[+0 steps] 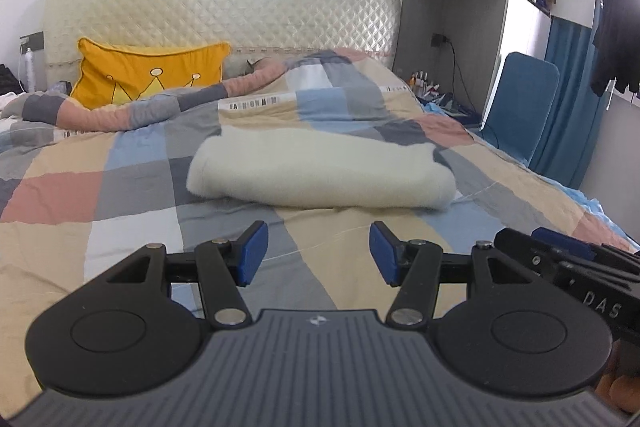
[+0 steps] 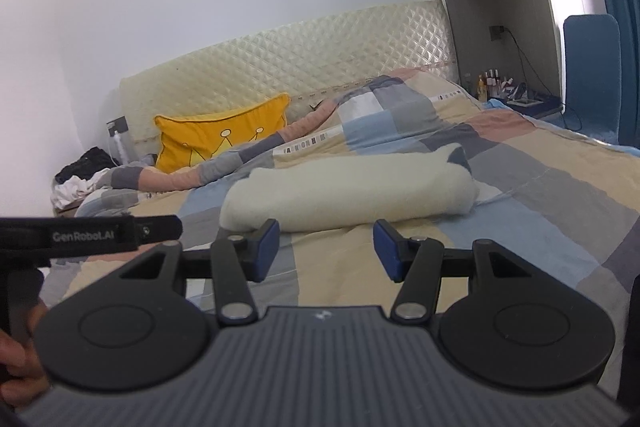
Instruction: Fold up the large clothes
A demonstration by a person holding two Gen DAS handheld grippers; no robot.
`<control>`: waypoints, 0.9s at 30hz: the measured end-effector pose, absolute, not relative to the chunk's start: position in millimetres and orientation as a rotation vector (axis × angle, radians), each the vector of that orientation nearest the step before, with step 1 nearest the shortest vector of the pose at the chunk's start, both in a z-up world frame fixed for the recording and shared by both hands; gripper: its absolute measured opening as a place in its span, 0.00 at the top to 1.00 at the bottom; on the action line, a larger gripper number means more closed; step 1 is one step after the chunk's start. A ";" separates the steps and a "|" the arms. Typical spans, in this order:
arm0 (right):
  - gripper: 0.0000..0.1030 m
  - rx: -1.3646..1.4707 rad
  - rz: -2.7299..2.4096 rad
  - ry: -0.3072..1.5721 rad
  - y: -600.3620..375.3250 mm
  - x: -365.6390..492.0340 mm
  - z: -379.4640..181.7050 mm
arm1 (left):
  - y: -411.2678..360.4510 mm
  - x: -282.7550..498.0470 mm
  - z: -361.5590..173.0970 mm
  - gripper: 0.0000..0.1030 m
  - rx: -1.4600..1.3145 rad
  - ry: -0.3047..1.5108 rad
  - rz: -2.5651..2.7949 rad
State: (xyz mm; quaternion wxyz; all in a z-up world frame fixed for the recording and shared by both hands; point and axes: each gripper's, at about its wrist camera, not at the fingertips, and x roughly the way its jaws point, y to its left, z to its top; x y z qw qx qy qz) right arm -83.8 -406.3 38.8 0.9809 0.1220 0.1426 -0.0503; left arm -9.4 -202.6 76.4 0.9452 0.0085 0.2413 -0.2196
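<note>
Left wrist view: we've got the left gripper hanging over the patchwork quilt, jaws roughly half open w/ nothing between the blue pads, only quilt showing thru the gap. The cream fleece garment lies at 12 o'clock from the pads, near but not touching, already bundled into a thick, long roll across the bed. At 3 o'clock the right gripper's black body pokes into frame, close beside ours.

Right wrist view says the same: right gripper about half open, empty, w/ the fleece at 12 o'clock just past the fingertips. Left gripper body sits at 9 o'clock. Yellow crown cushion is well behind at 11 o'clock against the quilted headboard.

We judge the fold is well along or done; can't tell if another fold is due.

Risks from here:
- Fleece is thick and soft, so half-open jaws may take only the top layer and the bundle unrolls when lifted.
- Pads come in low, so we could pinch the quilt along w/ the fleece and drag the bedding.
- Both tools sit close side by side; a collision is possible if both go for the same edge.
- Uneven lift between hands would skew the fold.
</note>
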 end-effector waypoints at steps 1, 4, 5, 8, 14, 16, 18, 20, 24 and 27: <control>0.46 0.252 -0.103 0.287 -407.6 -84.3 37.9 | -202.3 -9.2 75.5 0.40 0.023 0.487 -0.440; 0.46 0.261 -0.103 0.288 -409.1 -84.4 36.0 | -199.2 -5.6 74.9 0.40 0.019 0.487 -0.434; 0.46 0.258 -0.106 0.289 -408.2 -84.3 35.6 | -197.8 -3.2 74.8 0.40 0.010 0.490 -0.436; 0.46 0.244 -0.110 0.288 -406.5 -84.5 34.2 | -195.8 -1.6 73.3 0.40 0.021 0.489 -0.419; 0.46 0.223 -0.122 0.285 -402.5 -86.2 32.8 | -190.0 -3.2 72.1 0.40 0.028 0.480 -0.396; 0.46 0.214 -0.123 0.282 -400.6 -87.3 33.0 | -188.4 -3.8 71.8 0.40 0.034 0.477 -0.383; 0.45 0.213 -0.126 0.285 -400.3 -87.3 33.3 | -186.7 -3.2 71.5 0.40 0.041 0.477 -0.372; 0.45 0.214 -0.125 0.289 -400.5 -87.0 33.6 | -184.4 -5.1 71.9 0.39 0.038 0.473 -0.367; 0.45 0.209 -0.135 0.284 -398.8 -88.5 34.5 | -182.5 -9.9 73.5 0.36 0.041 0.467 -0.357; 0.45 0.207 -0.142 0.285 -396.9 -87.8 36.1 | -183.2 -13.2 73.1 0.26 0.053 0.465 -0.357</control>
